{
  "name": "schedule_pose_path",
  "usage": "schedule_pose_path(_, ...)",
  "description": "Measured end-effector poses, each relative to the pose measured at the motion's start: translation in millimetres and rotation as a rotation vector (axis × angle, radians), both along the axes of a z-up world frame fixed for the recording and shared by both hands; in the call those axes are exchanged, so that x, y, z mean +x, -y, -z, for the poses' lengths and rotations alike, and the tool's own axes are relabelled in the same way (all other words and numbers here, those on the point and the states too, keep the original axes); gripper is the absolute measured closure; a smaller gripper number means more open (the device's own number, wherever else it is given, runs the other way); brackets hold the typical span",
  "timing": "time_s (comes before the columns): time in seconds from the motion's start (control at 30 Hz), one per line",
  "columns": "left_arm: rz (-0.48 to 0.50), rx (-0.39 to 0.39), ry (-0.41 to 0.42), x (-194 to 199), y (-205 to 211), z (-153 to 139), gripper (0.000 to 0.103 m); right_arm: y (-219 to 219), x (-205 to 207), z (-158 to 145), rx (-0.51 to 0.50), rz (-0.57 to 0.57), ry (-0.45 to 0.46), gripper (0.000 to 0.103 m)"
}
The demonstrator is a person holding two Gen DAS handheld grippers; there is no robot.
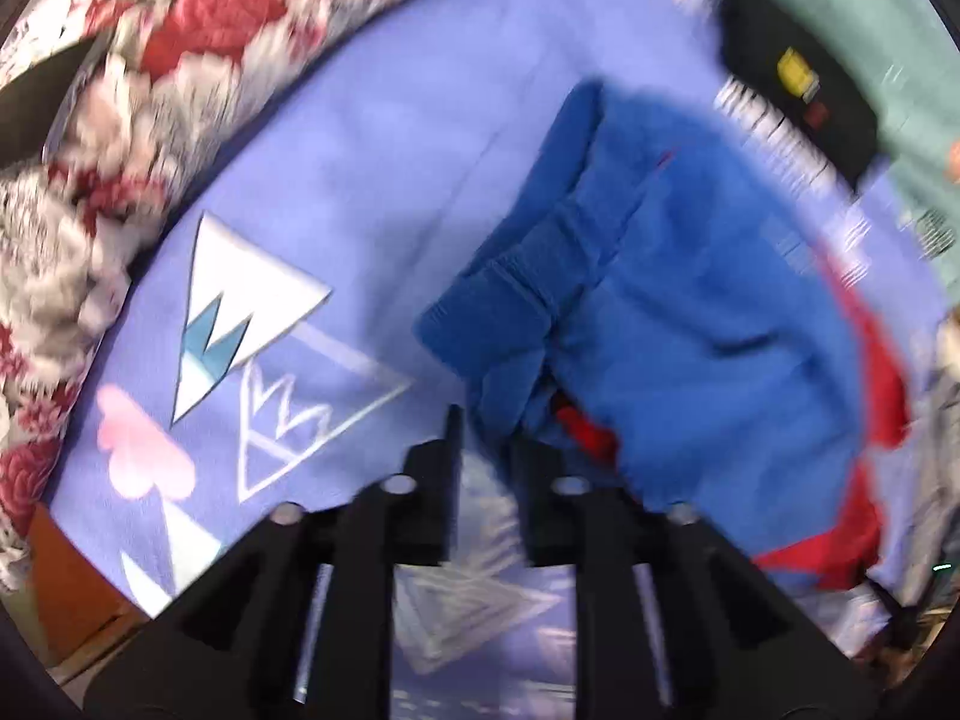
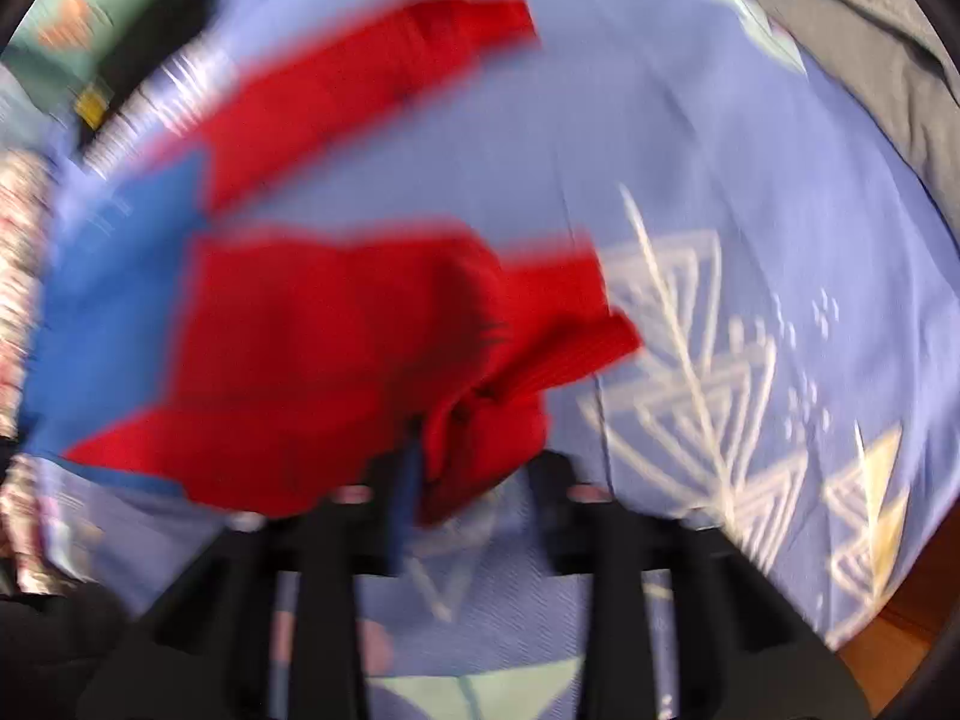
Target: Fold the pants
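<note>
Left claw (image 1: 486, 450) pointing steeply down, jaws apart over blue-and-red pants (image 1: 690, 300), right claw (image 2: 480, 474) likewise apart

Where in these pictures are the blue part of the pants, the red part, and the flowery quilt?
Blue part of the pants (image 1: 708, 300): left wrist view, middle of the folded blue fabric.
Red part of the pants (image 2: 312, 354): right wrist view, centre of the broad red panel.
Flowery quilt (image 1: 198, 54): left wrist view, a red flower.

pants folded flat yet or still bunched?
Still bunched. The pants lie in a rumpled blue-and-red heap on the bedsheet, one red leg splayed apart and a cuff crumpled by the right gripper.
</note>
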State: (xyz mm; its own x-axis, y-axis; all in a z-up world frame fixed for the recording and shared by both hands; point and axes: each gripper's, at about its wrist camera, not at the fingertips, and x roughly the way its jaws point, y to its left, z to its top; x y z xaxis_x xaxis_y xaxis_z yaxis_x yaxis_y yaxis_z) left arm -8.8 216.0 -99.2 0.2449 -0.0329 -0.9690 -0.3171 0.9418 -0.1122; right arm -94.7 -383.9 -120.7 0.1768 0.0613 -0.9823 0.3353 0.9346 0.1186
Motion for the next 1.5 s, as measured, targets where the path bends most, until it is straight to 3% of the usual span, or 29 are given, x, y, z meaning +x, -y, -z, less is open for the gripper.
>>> schedule_pose_path(0.03,-0.004,0.044,-0.022,-2,1,6,0.066,-5,-2,-5,-0.054,-0.001,0.031,0.044)
schedule_pose_path(0.1,-0.03,0.062,-0.018,-5,-1,5,0.053,-9,0,-17,-0.11,0.01,0.061,0.032)
schedule_pose_path(0.23,-0.052,0.049,0.056,-2,-4,-18,0.04,8,0,-32,-0.041,0.13,0.143,0.032)
schedule_pose_path(0.3,-0.048,0.047,0.102,-1,-1,-27,0.031,18,5,-25,0.011,0.18,0.122,0.033)
schedule_pose_path(0.37,-0.028,0.04,0.12,7,9,-29,0.029,26,4,-11,0.047,0.227,0.088,0.056)
schedule_pose_path(0.43,-0.009,0.036,0.104,14,21,-25,0.029,31,10,-8,0.094,0.257,0.1,0.091)
schedule_pose_path(0.5,0.013,0.044,0.072,18,34,-13,0.029,27,16,-19,0.064,0.21,0.124,0.095)
schedule_pose_path(0.57,0.028,0.071,0.026,20,42,2,0.029,16,19,-33,-0.071,0.145,0.14,0.095)
schedule_pose_path(0.6,0.031,0.075,0.011,24,46,9,0.029,12,20,-31,-0.142,0.115,0.109,0.094)
schedule_pose_path(0.7,0.031,0.08,-0.041,25,47,25,0.029,6,24,-3,-0.227,0.02,-0.037,0.054)
schedule_pose_path(0.73,0.028,0.073,-0.047,25,46,25,0.029,6,29,-9,-0.277,-0.001,-0.03,0.051)
schedule_pose_path(0.8,0.026,0.067,-0.037,26,46,20,0.029,14,36,-26,-0.283,0.021,0.038,0.049)
schedule_pose_path(0.9,0.02,0.068,0.015,30,45,4,0.022,37,56,-58,-0.29,0.156,0.194,0.03)
schedule_pose_path(1.0,0.023,0.053,0.057,33,50,-5,0.019,55,89,-55,-0.153,0.219,0.282,0.029)
schedule_pose_path(1.13,0.054,0.05,0.079,41,61,-8,0.016,55,134,-34,0.027,0.264,0.303,0.03)
schedule_pose_path(1.17,0.058,0.055,0.082,40,65,-7,0.016,53,139,-27,0.051,0.267,0.293,0.032)
schedule_pose_path(1.2,0.065,0.059,0.084,40,68,-4,0.016,51,152,-17,0.077,0.266,0.263,0.045)
schedule_pose_path(1.3,0.098,0.109,0.052,41,76,10,0.016,44,165,-5,0.072,0.249,0.191,0.095)
schedule_pose_path(1.4,0.115,0.179,0.032,48,78,21,0.016,48,160,-26,-0.014,0.257,0.253,0.096)
schedule_pose_path(1.5,0.115,0.197,0.008,51,77,30,0.016,49,156,-31,-0.096,0.235,0.269,0.095)
